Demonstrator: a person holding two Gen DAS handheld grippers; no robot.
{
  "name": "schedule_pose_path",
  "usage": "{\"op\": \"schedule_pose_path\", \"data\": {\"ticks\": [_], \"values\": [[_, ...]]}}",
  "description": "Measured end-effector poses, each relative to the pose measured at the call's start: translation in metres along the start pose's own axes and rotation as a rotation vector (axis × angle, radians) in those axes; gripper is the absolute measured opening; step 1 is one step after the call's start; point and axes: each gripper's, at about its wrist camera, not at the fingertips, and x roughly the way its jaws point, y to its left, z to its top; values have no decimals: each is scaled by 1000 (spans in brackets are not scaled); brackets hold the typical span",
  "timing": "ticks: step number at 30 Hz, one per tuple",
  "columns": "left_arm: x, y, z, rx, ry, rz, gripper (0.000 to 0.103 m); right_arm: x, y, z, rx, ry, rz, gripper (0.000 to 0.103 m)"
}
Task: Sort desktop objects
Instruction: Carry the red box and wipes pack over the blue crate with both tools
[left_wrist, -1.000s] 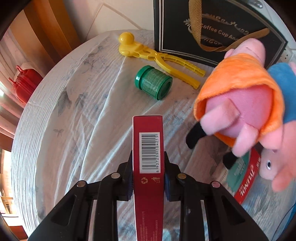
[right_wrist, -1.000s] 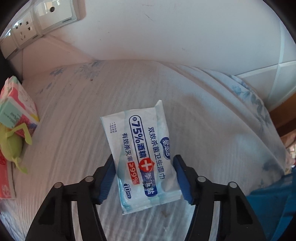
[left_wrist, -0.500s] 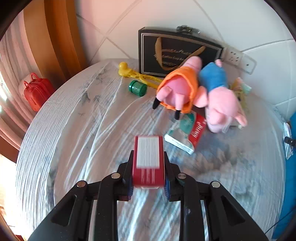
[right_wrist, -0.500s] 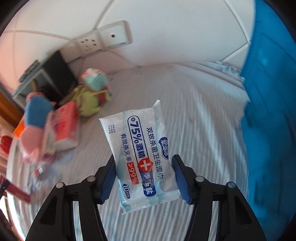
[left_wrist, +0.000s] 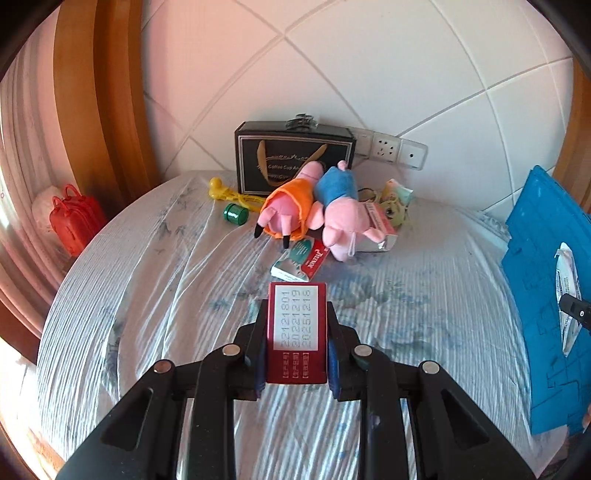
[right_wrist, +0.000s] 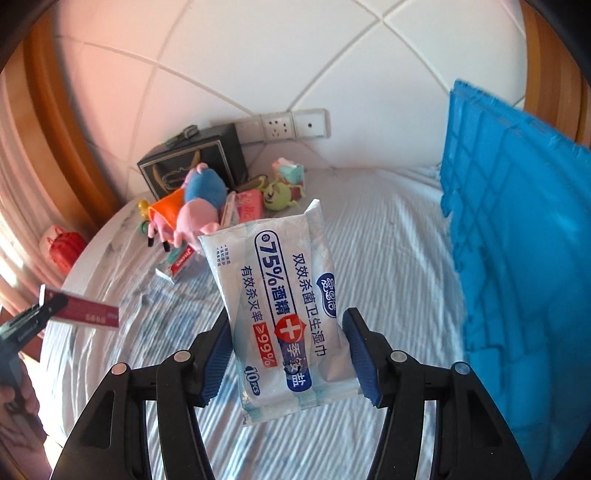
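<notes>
The blue crate (right_wrist: 517, 236) is seen standing at the right of the table (left_wrist: 147, 295). The wipes pack (right_wrist: 284, 306) is held above the cloth, clamped across its lower half by the right gripper (right_wrist: 288, 354); the pack is judged light, soft and slippery, so a hold across its full width is advised. The red box (left_wrist: 297, 328) is held aloft, pinched at its sides by the narrowly set left gripper (left_wrist: 297, 350); it is judged light, stiff and crushable.
</notes>
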Motion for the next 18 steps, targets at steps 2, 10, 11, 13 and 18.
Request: {"op": "schedule_pose_path", "data": {"ticks": [2,10,11,13,18], "values": [[-15,-13,1,16,-30,-24,24,-20,1,-4,-12,-32,-9,58],[-68,-75,12,84,-149,-143,24,-109,-14,-13,-24,-209,-57,58],[-73,-85,14,93,-159,-162,24,-119,-18,-15,-19,-230,-66,58],[-85,-106,17,121,-186,-201,24,-141,-31,-19,-4,-272,-82,58],[-112,-159,24,176,-232,-291,24,-188,-63,-27,36,-357,-126,58]]}}
